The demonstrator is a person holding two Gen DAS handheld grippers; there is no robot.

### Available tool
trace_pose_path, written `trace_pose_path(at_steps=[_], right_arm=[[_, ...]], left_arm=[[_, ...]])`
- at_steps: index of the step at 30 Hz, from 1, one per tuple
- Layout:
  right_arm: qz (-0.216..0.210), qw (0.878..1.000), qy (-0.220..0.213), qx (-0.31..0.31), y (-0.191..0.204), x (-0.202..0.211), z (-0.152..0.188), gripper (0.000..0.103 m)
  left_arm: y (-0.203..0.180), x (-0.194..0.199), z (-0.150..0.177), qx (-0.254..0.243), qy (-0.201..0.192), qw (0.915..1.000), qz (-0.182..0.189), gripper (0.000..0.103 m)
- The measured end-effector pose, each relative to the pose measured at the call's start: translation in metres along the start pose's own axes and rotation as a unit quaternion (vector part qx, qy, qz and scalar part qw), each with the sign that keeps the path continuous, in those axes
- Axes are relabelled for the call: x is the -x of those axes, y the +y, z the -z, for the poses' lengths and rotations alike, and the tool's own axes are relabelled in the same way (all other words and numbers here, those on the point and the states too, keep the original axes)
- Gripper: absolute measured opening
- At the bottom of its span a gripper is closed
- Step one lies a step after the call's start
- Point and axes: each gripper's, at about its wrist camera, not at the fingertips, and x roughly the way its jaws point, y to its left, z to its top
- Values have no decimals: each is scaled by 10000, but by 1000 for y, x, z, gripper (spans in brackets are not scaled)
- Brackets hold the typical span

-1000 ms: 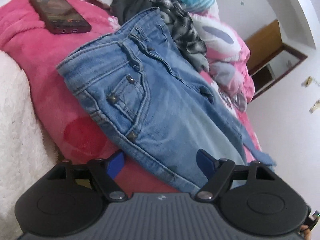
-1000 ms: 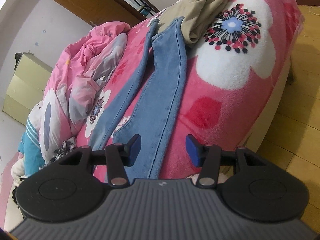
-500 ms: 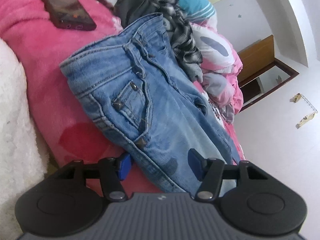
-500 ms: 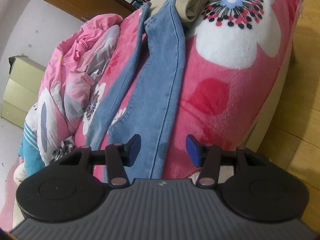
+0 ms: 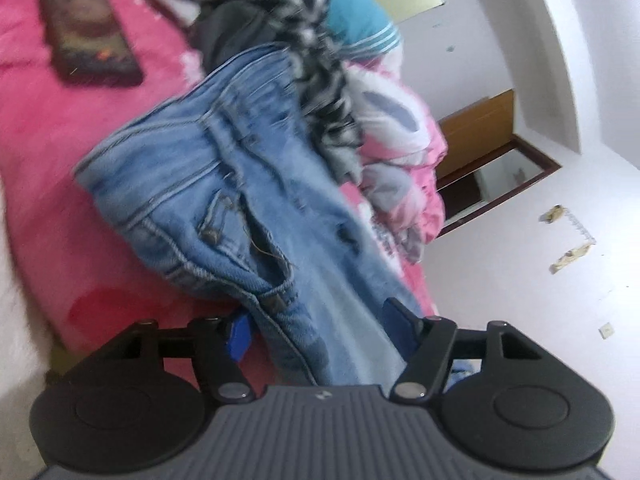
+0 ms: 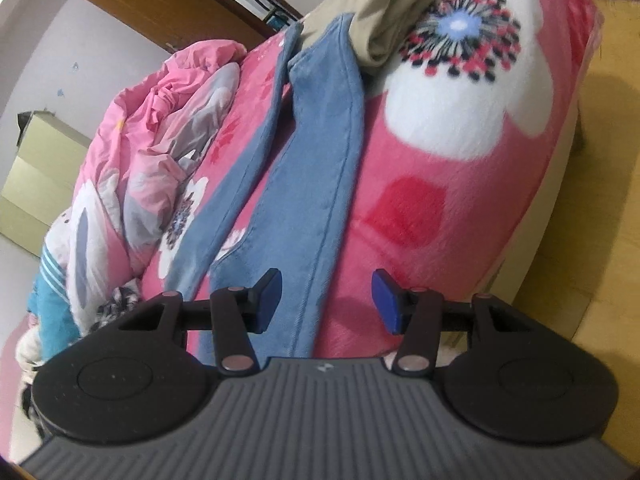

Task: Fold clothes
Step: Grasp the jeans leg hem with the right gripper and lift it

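Note:
Blue jeans point(image 5: 240, 184) lie on a pink flowered blanket point(image 5: 60, 140), waistband toward the phone. In the blurred left wrist view the hip by the pocket is bunched up and gaping. My left gripper point(image 5: 320, 332) straddles that side edge; its jaws are opening, with denim between them but a wide gap left. In the right wrist view the jeans legs point(image 6: 320, 160) run away up the bed. My right gripper point(image 6: 326, 304) stands open over the near leg's outer seam, its pads clear of the cloth.
A dark phone point(image 5: 84, 40) lies on the blanket beyond the waistband. A plaid garment point(image 5: 320, 60) and a crumpled pink quilt point(image 6: 160, 120) sit beside the jeans. A khaki garment point(image 6: 400, 8) covers the leg ends. The bed edge drops to a wooden floor point(image 6: 600, 200).
The left view has tilted and blurred, and the jeans' hip has bunched up with the pocket gaping. The left jaws narrowed, then widened slightly. The right gripper stays as it was.

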Motion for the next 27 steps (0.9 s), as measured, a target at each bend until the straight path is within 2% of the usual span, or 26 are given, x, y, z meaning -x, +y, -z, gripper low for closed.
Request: trace_pose_path(at_steps=[2, 10, 15, 17, 18, 19, 21, 22, 27], right_arm=[[1, 10000, -54, 17, -5, 0, -3, 49], [-499, 9979, -269, -322, -19, -30, -30, 49], [-706, 9963, -307, -369, -21, -60, -57, 49], [-754, 9958, -346, -399, -20, -69, -68, 38], [-790, 9953, -372, -424, -20, -70, -73, 13], [-829, 9947, -400, -450, -20, -70, -77, 2], [-1007, 9924, -534, -471, -17, -64, -83, 2], [-1131, 9901, -745, -367, -13, -52, -83, 2], [-1321, 9778, -1616, -184, -18, 2, -81, 2]], left_arm=[[-3, -4, -2, -37, -39, 10000, -46, 63], [-6, -9, -6, -12, -56, 9993, -379, 50], [-2, -11, -7, 72, -70, 9983, -580, 50], [-1, -12, -7, 74, -100, 9977, -672, 50], [-1, -12, -7, 71, -118, 9973, -722, 49], [-1, -13, -7, 68, -135, 9969, -771, 44], [0, -14, -7, 68, -170, 9961, -865, 33], [1, -13, -6, 104, -183, 9958, -886, 30], [9, -10, -4, 225, -150, 9957, -886, 24]])
